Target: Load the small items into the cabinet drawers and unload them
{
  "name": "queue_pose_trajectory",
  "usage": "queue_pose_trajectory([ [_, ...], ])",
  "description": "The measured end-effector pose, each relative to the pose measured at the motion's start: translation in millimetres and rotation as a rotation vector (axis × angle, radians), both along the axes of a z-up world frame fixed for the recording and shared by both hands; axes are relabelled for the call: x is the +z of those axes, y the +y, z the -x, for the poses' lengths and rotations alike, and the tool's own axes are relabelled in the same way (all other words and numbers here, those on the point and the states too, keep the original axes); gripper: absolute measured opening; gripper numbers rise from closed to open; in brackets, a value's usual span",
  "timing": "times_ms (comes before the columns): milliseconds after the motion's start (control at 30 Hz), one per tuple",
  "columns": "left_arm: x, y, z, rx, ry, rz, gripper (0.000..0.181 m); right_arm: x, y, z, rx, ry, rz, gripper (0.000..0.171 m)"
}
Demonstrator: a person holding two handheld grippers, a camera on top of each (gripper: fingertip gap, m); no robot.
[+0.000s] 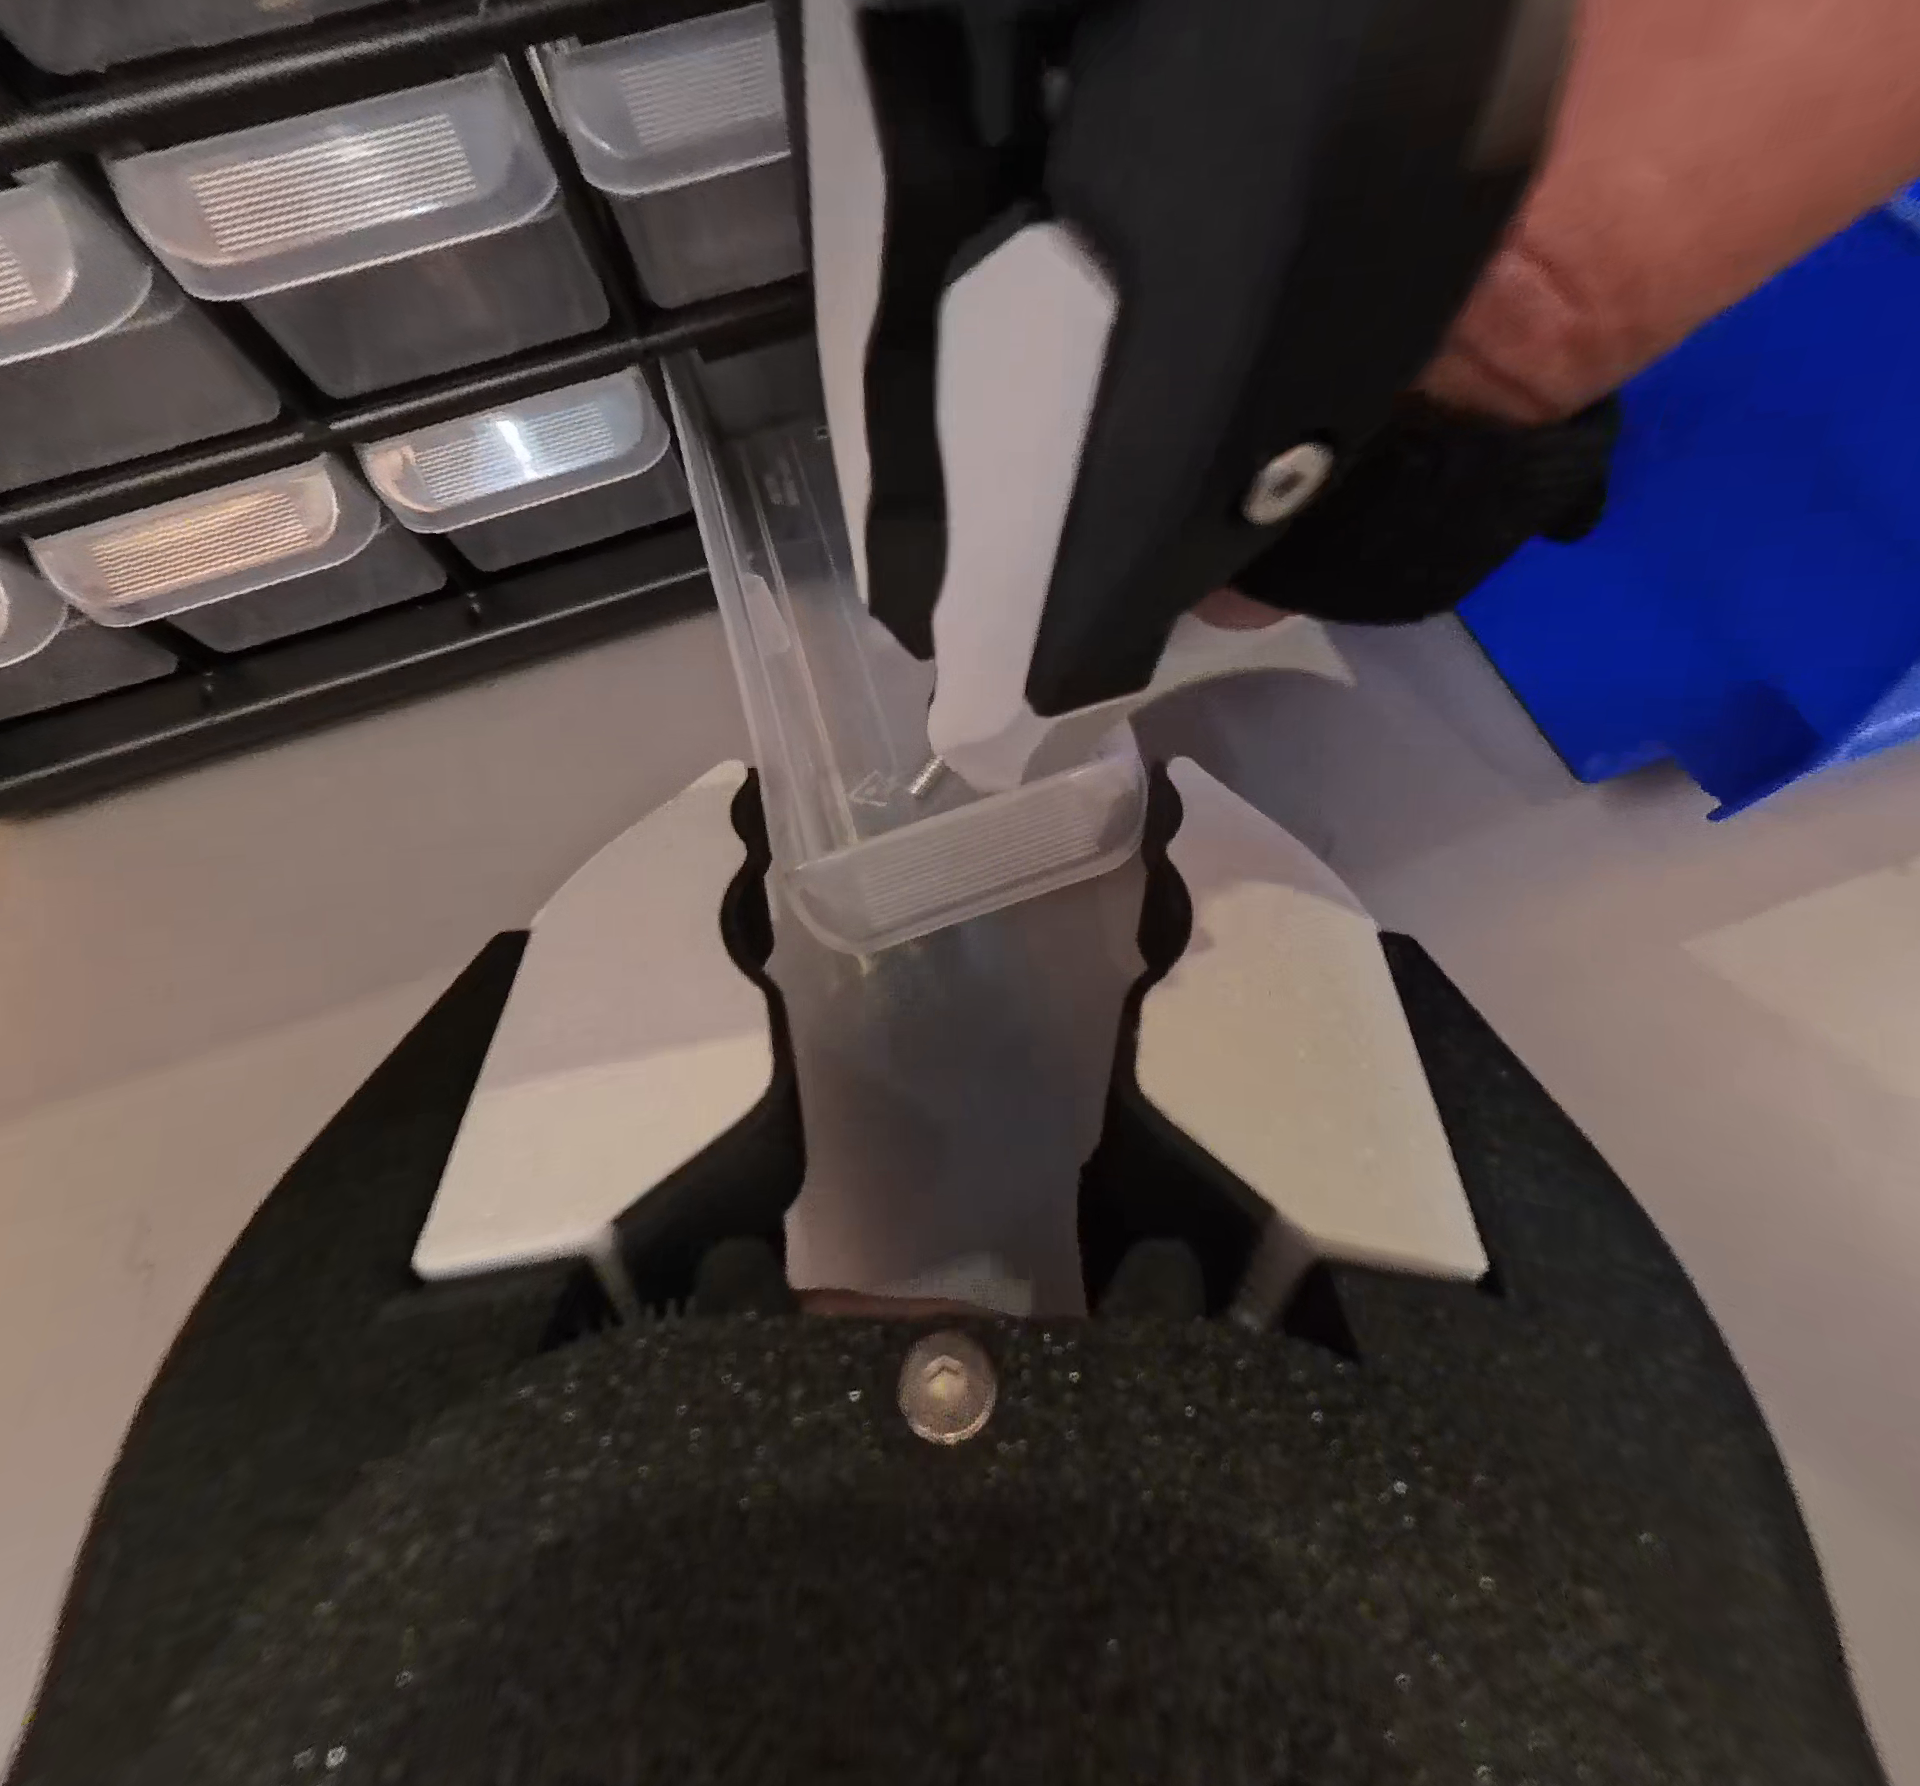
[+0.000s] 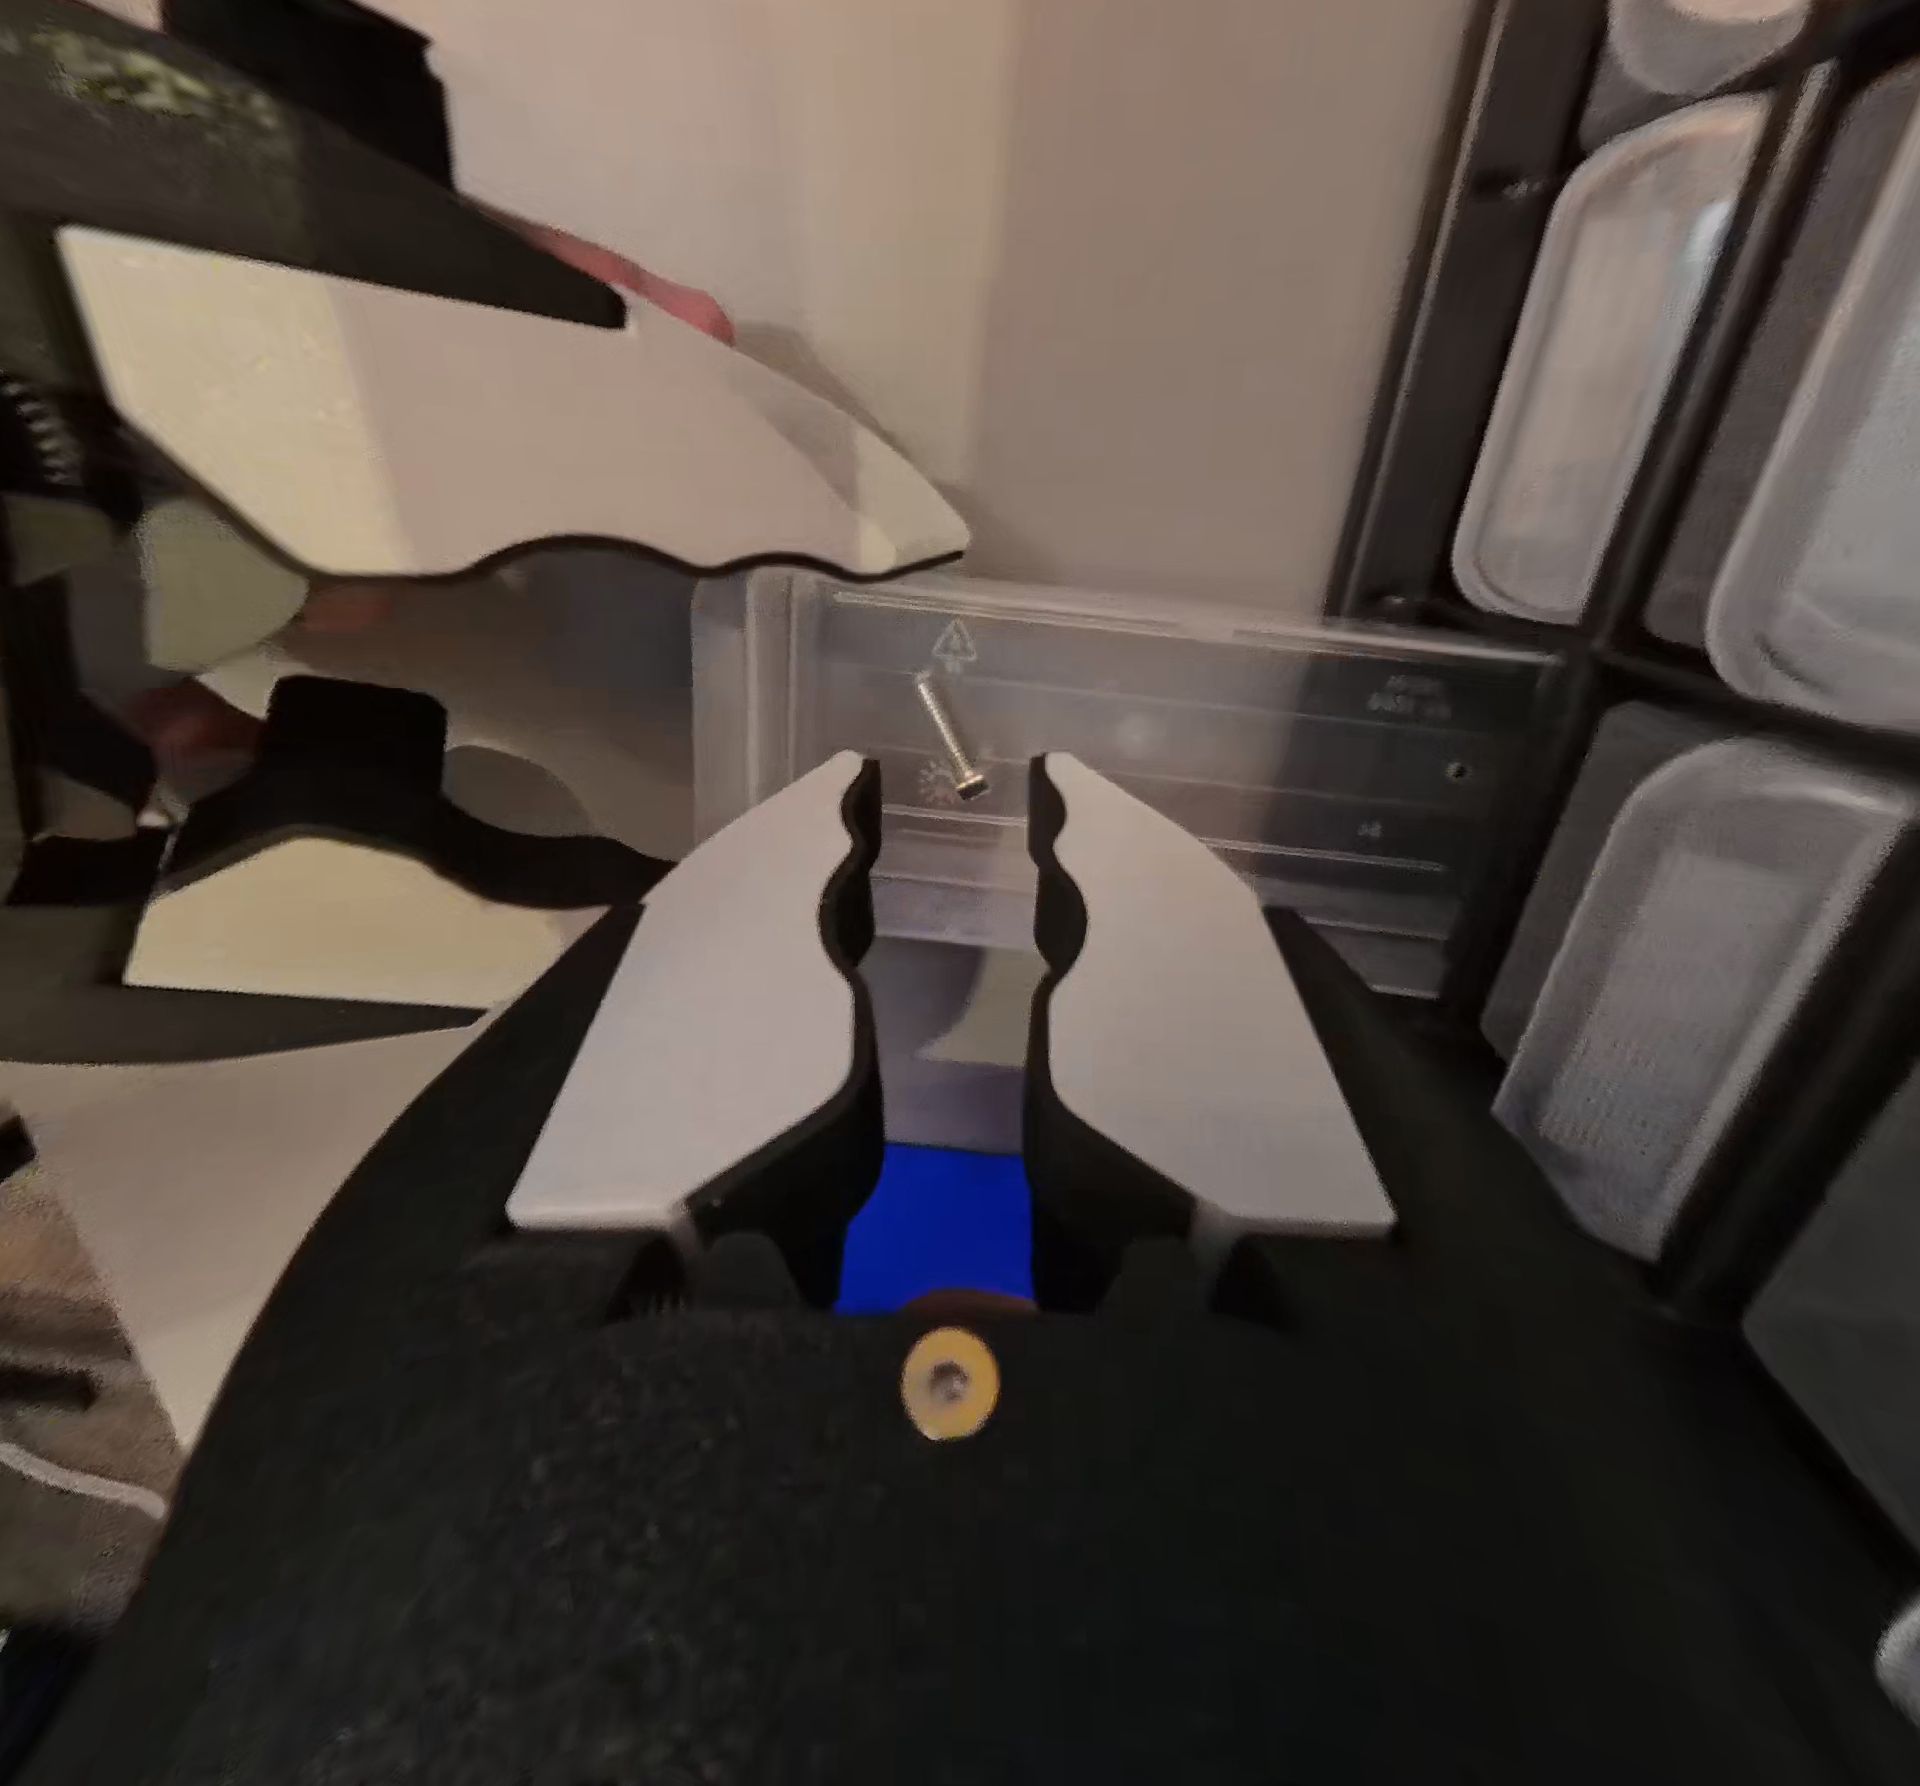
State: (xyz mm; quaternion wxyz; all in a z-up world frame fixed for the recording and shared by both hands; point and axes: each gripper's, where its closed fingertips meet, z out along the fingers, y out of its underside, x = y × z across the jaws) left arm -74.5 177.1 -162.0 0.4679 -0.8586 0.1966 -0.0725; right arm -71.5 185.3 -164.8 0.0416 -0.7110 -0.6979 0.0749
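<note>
1. Your left gripper [image 1: 956,806] has its fingers on either side of the front of a clear plastic drawer [image 1: 966,869], which is pulled out from the black small-parts cabinet [image 1: 343,302]; whether the pads actually press the drawer walls you cannot tell from here.
2. Your right gripper [image 2: 954,780] reaches down into that drawer with its fingers parted by a narrow gap, holding nothing.
3. A small silver screw [image 2: 943,737] lies loose on the drawer floor, just ahead of the right fingertips [image 2: 831,780] (its head sits nearest the gap between them).
4. In the left wrist view the screw [image 1: 921,780] shows beside the tip of the right gripper [image 1: 977,749].
5. A blue bin [image 1: 1714,573] sits on the white table [image 1: 260,905], right of the drawer.
6. The other cabinet drawers [image 1: 353,219] are pushed in.
</note>
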Motion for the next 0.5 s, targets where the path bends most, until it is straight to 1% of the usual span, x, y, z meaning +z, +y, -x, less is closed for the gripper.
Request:
queue_pose_trajectory([
  [133,-1.8,-1.3,-0.7,0.002,0.024,-0.009,0.069,-6.5,-0.5,-1.8,0.044,-0.119,0.007,0.026],
  [167,-2.0,-1.6,-0.8,0.002,0.027,-0.009,0.068,-7.1,-0.6,-2.9,0.051,-0.146,0.008,0.023],
  [200,-1.7,-1.6,-1.1,0.002,0.027,-0.011,0.068,-7.2,-0.4,-3.9,0.066,-0.169,0.004,0.007],
  [233,-1.3,-1.7,-1.3,0.001,0.025,-0.010,0.068,-7.3,-0.7,-3.2,0.082,-0.175,0.001,0.000],
  [400,-2.8,-1.3,1.5,-0.003,0.022,-0.006,0.069,-7.0,1.4,-2.3,0.087,-0.143,-0.024,0.000],
  [500,-4.2,-1.5,2.4,-0.004,0.022,-0.003,0.069,0.0,4.0,-1.8,0.063,-0.073,-0.045,0.000],
])
